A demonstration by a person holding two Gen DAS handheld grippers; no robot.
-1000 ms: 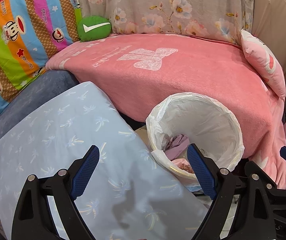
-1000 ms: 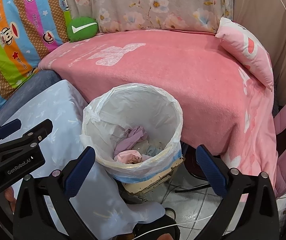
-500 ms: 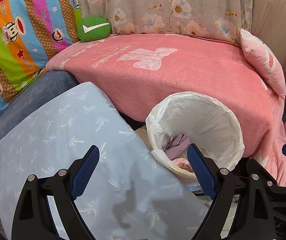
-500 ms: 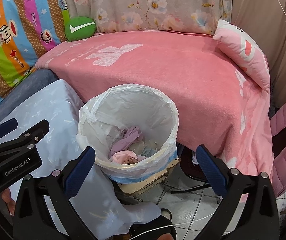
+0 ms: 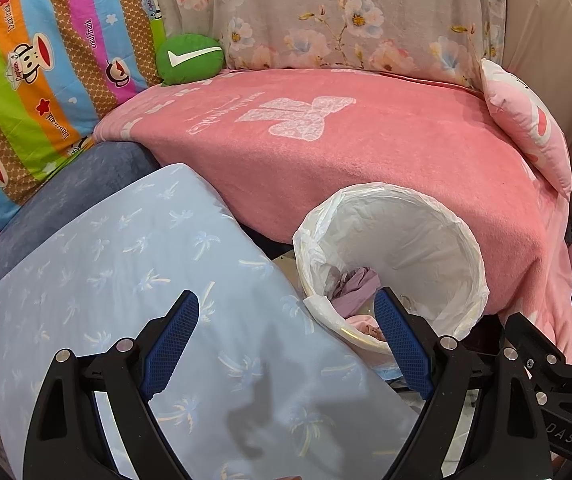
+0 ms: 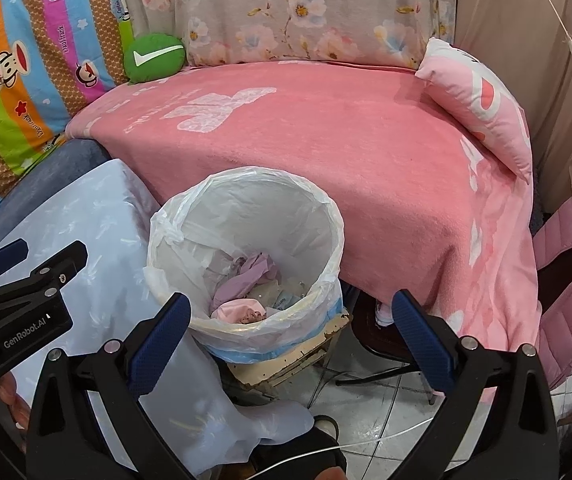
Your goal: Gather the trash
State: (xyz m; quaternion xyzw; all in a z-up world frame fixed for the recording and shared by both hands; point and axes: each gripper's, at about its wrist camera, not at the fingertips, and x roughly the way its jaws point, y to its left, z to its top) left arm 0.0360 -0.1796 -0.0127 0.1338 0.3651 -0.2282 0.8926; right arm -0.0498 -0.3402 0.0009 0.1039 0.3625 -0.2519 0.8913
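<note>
Both jaws are standing spread and empty: we are holding our left gripper over the blue cloth, our right gripper just before the lined bin holding crumpled trash.

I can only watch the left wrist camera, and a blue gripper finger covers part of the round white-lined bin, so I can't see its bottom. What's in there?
Observer: In the right wrist view, the round white-lined bin holds a crumpled lilac piece, a crumpled pink piece and a small blue-printed wrapper.
Operator: What's the bin sitting on?
Observer: A chipped cream board, above a grey tiled floor.
Operator: Is the other gripper holding any trash?
Observer: No, the right gripper is open and empty.
</note>
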